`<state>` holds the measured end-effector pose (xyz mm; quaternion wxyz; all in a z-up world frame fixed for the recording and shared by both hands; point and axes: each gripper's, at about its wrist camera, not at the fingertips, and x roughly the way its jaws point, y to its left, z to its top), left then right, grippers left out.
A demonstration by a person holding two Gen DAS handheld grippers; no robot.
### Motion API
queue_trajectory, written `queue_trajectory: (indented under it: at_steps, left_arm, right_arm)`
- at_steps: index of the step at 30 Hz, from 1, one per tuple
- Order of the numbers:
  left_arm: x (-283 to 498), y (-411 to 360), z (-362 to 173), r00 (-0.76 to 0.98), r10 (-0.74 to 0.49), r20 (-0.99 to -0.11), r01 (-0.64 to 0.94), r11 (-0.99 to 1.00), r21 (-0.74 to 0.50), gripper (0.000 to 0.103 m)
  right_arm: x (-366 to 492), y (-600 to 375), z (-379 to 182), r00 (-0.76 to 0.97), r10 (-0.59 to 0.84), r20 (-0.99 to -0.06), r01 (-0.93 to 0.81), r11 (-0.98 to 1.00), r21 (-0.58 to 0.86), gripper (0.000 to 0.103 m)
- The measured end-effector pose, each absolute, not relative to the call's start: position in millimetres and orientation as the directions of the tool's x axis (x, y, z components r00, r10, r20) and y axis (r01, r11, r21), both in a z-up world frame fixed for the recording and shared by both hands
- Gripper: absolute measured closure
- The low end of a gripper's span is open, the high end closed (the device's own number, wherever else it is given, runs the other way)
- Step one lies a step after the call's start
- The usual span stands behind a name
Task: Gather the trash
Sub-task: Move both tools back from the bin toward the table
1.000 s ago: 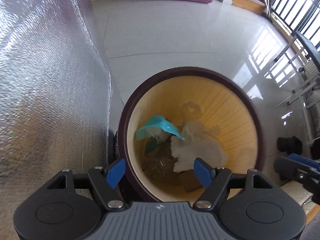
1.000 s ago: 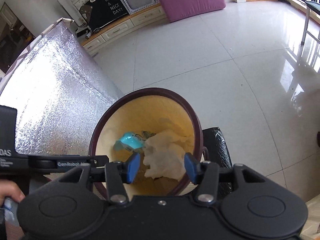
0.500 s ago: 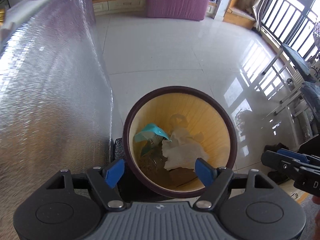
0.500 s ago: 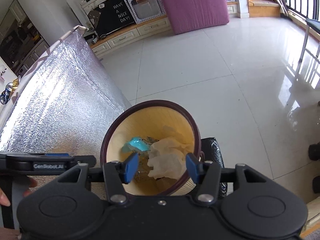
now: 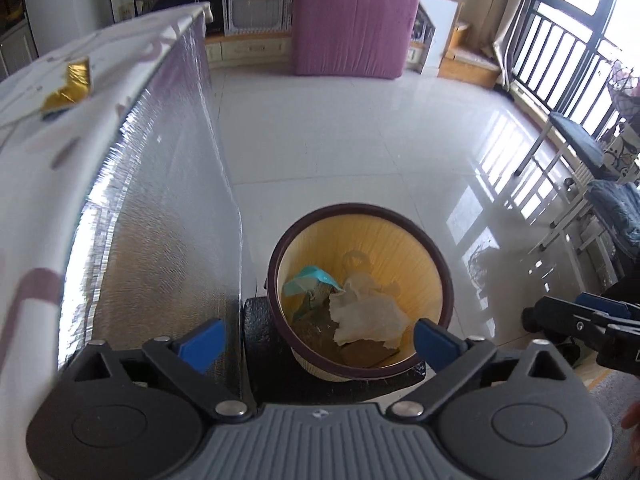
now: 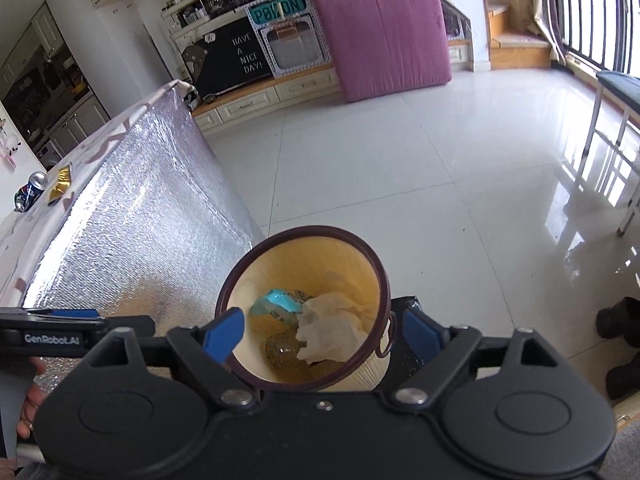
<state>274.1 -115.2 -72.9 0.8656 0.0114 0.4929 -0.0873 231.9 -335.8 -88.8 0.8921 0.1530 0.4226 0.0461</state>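
Note:
A round bin (image 5: 434, 254) with a dark rim and yellow inside stands on the floor below both grippers; in the right wrist view the bin (image 6: 360, 248) sits low in the middle. Inside lie a crumpled white tissue (image 5: 366, 314) (image 6: 332, 330), a teal wrapper (image 5: 310, 278) (image 6: 276, 302) and brownish scraps. My left gripper (image 5: 318, 340) hangs above the bin, its jaws opening wide with nothing between them. My right gripper (image 6: 322, 332) is also above the bin, jaws opening and empty. A gold wrapper (image 5: 70, 88) (image 6: 60, 184) and a can (image 6: 30, 192) lie on the table.
A table draped in silver foil cloth (image 5: 152, 200) (image 6: 132, 216) stands left of the bin. The glossy white tiled floor (image 5: 340, 140) stretches ahead to a purple mattress (image 5: 352, 20). A railing and chairs (image 5: 580, 152) are at the right; dark shoes (image 6: 620, 324) lie on the floor.
Both grippers have risen away from the bin, which looks smaller now, and the tabletop has come into view. Both pairs of jaws have spread wider. The trash stays in the bin.

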Motion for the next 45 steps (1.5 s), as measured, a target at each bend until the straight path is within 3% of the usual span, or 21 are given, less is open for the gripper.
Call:
queue_trajectory:
  at_steps: [2,10,30,45]
  left_arm:
    - [266.4,-113.0,-65.3,0.512,-0.15,-0.846,0.169,0.983,-0.073,0.0]
    - [238.4,-101.3,-40.0,0.565,-0.17,-0.807,0.177,0.981,-0.082,0.0]
    - [189.0,-62.4,7.7,0.681,-0.223,-0.697,0.204,0.973,-0.112,0.0]
    - [174.1,29.5,36.5,0.768,-0.136,-0.626,0.06,0.988,-0.141,0.0]
  right_arm:
    - [224.1,-334.8,-82.4,0.649,0.196,-0.735,0.049,0.953,0.298,0.008]
    - [197.7,-333.9,-57.8,0.686,0.134,-0.716,0.074,0.965,0.251,0.0]
    - [149.6,-307.1,-8.3,0.759,0.097,-0.644,0.053,0.976,0.21,0.0]
    - [165.5,-238.8,19.0,0.789,0.17,-0.591,-0.072,0.98,0.187,0.0]
